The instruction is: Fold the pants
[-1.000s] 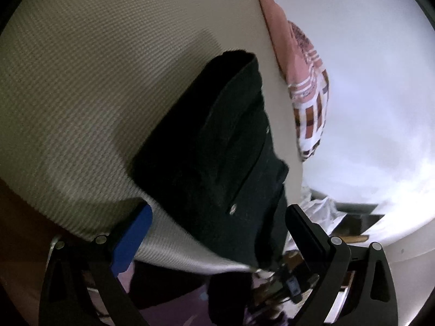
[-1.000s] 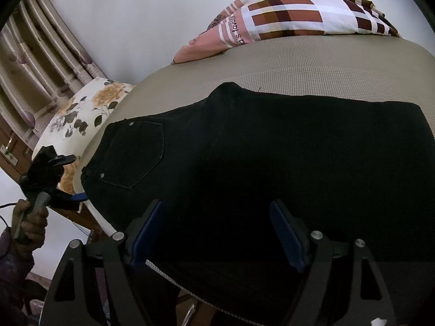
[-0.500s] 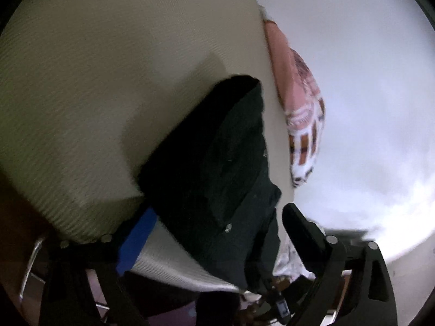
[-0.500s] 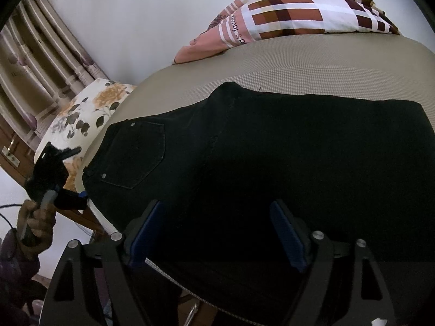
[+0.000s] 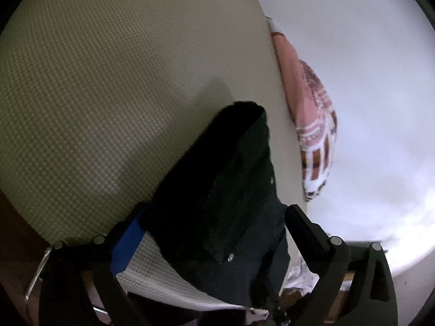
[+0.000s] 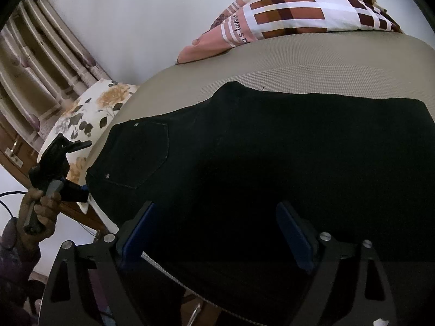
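One pair of black pants (image 6: 272,163) lies flat on woven bedcover (image 6: 312,62).

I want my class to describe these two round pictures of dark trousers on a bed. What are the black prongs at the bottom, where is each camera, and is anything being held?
No robot: a person's hand holds one hand-held two-finger gripper, and the other hand works a second. Each has a fisheye camera looking along its fingers. The left gripper faces the waist end of the black pants; the right gripper, whose jaws have just been opening, faces their long side. The pants lie flat on a beige bed, beside a checked pillow and a floral pillow. Both grippers are open; nothing is held.
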`<control>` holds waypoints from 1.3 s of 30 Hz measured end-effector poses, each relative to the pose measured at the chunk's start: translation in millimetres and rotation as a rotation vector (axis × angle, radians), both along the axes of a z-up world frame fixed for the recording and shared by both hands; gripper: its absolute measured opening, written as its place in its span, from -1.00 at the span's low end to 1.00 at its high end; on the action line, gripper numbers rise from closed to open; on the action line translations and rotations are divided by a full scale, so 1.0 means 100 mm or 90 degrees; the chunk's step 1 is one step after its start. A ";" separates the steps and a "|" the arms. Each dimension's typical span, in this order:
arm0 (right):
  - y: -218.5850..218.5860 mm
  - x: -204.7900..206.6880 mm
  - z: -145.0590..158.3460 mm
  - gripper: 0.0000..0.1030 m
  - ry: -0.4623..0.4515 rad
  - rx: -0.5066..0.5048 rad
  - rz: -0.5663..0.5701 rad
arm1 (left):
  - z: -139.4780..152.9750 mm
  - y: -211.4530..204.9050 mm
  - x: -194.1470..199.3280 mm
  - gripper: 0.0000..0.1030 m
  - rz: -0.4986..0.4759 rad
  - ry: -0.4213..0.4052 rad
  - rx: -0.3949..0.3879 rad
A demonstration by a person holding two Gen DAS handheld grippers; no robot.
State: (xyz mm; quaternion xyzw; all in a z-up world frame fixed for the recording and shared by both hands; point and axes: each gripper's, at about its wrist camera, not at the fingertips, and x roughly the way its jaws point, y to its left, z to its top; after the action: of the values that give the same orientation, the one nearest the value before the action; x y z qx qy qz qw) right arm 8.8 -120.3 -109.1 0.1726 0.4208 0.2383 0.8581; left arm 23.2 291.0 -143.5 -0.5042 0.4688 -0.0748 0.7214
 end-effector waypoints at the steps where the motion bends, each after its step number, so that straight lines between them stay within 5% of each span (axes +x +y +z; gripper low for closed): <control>1: 0.00 0.00 0.00 0.71 0.000 0.000 0.001 | -0.03 -0.01 -0.02 0.90 -0.007 -0.003 -0.018; 3: 0.00 0.00 0.00 0.71 0.000 0.000 0.000 | -0.09 -0.04 -0.08 0.82 -0.011 -0.004 -0.049; 6: 0.00 0.00 0.00 0.73 0.000 0.003 0.001 | -0.04 -0.08 -0.10 0.58 -0.016 -0.008 -0.009; 9: 0.02 0.01 0.00 0.76 -0.001 0.000 0.004 | -0.08 -0.03 -0.10 0.35 0.002 -0.001 -0.024; 11: 0.02 0.01 0.01 0.76 -0.001 -0.001 0.005 | -0.09 -0.01 -0.10 -0.20 0.007 0.014 -0.003; 13: 0.02 0.02 0.01 0.76 -0.001 0.004 0.005 | -0.12 -0.02 -0.11 -0.39 0.009 0.025 0.019; 19: 0.01 0.03 0.00 0.76 0.000 0.005 0.006 | -0.12 -0.02 -0.15 -0.41 0.010 0.009 0.030; 25: 0.01 0.04 0.00 0.76 0.000 0.004 0.007 | 0.17 -0.29 -0.15 -0.50 -0.020 -0.032 0.188; 28: 0.00 0.05 0.00 0.77 -0.001 0.005 0.007 | 0.49 -0.54 -0.15 -0.51 -0.066 -0.107 0.282; 39: 0.00 0.06 0.00 0.85 -0.001 0.012 0.015 | 0.75 -0.72 -0.21 -0.51 -0.072 -0.147 0.305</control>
State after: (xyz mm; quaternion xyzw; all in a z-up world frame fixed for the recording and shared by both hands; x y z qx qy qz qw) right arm 15.0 -119.9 -109.0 0.1759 0.4200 0.2525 0.8538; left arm 2.3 219.4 -68.8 -0.2803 0.4149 -0.0587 0.8636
